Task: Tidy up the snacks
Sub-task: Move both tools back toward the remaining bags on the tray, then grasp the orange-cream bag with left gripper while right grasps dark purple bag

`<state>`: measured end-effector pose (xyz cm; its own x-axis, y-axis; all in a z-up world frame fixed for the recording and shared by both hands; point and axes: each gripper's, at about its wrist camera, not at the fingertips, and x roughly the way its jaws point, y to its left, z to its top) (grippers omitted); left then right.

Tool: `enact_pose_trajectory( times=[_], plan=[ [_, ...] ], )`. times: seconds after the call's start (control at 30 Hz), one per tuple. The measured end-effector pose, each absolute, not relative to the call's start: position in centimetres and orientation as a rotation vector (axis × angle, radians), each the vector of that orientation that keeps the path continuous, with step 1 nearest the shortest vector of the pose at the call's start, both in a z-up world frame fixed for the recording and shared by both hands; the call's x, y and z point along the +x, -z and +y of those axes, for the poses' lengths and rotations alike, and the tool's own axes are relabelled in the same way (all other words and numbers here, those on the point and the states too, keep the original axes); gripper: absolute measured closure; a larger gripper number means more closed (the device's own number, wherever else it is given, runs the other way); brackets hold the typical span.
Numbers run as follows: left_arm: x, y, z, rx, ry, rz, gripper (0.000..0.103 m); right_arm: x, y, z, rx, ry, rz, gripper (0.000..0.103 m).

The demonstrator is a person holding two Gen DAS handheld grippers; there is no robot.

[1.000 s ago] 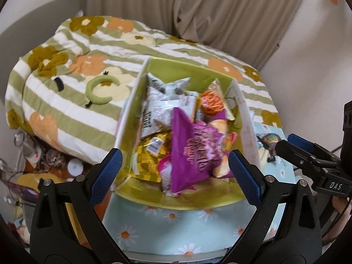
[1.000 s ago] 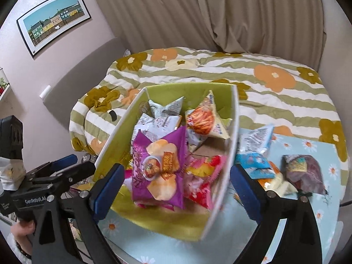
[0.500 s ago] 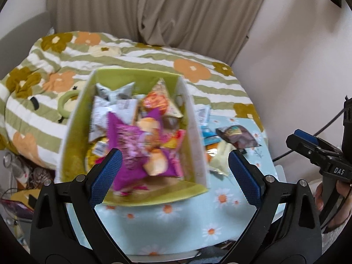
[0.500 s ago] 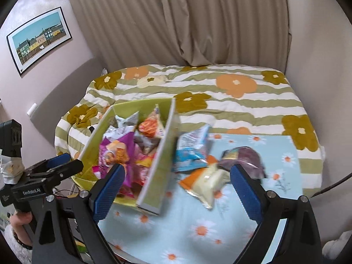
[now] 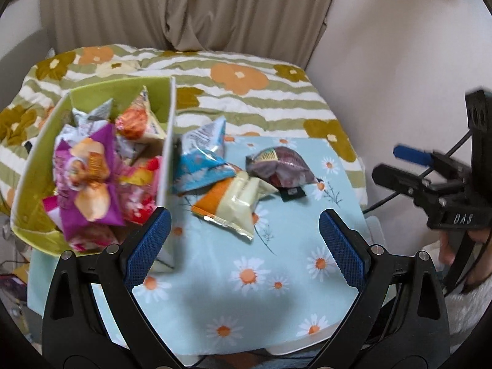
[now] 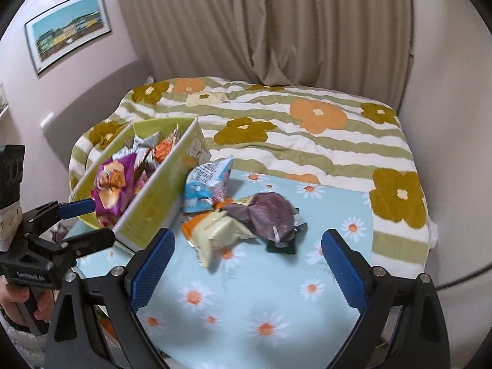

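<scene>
A green box (image 5: 27,169) (image 6: 153,203) at the table's left holds several snack bags, a purple one (image 5: 89,178) (image 6: 112,181) on top. Three bags lie loose beside it: a blue one (image 5: 203,160) (image 6: 206,184), a cream and orange one (image 5: 236,203) (image 6: 215,227), and a dark purple one (image 5: 281,166) (image 6: 270,212). My left gripper (image 5: 244,243) is open and empty, above the table in front of the loose bags. My right gripper (image 6: 247,267) is open and empty, also in front of them. Each gripper shows in the other's view, left (image 6: 80,221) and right (image 5: 399,166).
The table wears a light blue daisy cloth (image 5: 246,292) (image 6: 246,307). Behind it lies a bed with a striped flower quilt (image 5: 240,77) (image 6: 307,117). Curtains and a wall stand at the back and right. Clutter sits low at the left.
Both views have swung right: the box has slid to the left of frame and the three loose bags have come to the middle. Both grippers stay open.
</scene>
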<state>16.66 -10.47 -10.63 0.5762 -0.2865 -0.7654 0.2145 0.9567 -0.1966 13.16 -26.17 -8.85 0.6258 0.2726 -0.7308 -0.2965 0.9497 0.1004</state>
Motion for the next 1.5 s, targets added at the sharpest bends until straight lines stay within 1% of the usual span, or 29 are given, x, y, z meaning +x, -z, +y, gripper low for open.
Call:
enact_pose_trajectory(
  times=[0.3,0.6,0.7,0.93,1.2,1.27,1.3,1.43,1.5],
  plan=[
    [19.6,16.9,-15.2,0.005,0.227,0.988,0.006,19.0,14.2,-29.0,-0.119,-0.484,0.919,0.008],
    [24.9,21.7,-17.0,0.142,0.216,1.05,0.006,24.9,19.1,-28.7,-0.108,-0.648,1.011,0.008],
    [26.3,23.0,-17.0,0.155,0.21,1.066,0.006,26.2,20.2,-28.2,-0.095,-0.715,1.031,0.008],
    [28.5,25.4,-17.3,0.156,0.224,1.112,0.007,28.4,22.7,-26.6,-0.164,-0.787,1.068,0.008],
    [29.8,26.1,-17.3,0.139,0.252,1.133,0.008,29.7,24.2,-25.4,-0.245,-0.864,1.083,0.008],
    [30.1,26.3,-17.3,0.14,0.259,1.142,0.01,30.0,24.4,-25.4,-0.248,-0.87,1.086,0.008],
    [30.2,26.5,-17.4,0.15,0.259,1.149,0.016,30.1,24.5,-25.4,-0.248,-0.873,1.087,0.008],
    [29.9,26.6,-17.8,0.175,0.286,1.151,0.026,30.3,24.7,-25.3,-0.246,-0.878,1.096,0.008],
    [29.7,26.7,-18.1,0.203,0.283,1.154,0.033,30.5,25.0,-25.3,-0.241,-0.88,1.105,0.008]
  ],
)
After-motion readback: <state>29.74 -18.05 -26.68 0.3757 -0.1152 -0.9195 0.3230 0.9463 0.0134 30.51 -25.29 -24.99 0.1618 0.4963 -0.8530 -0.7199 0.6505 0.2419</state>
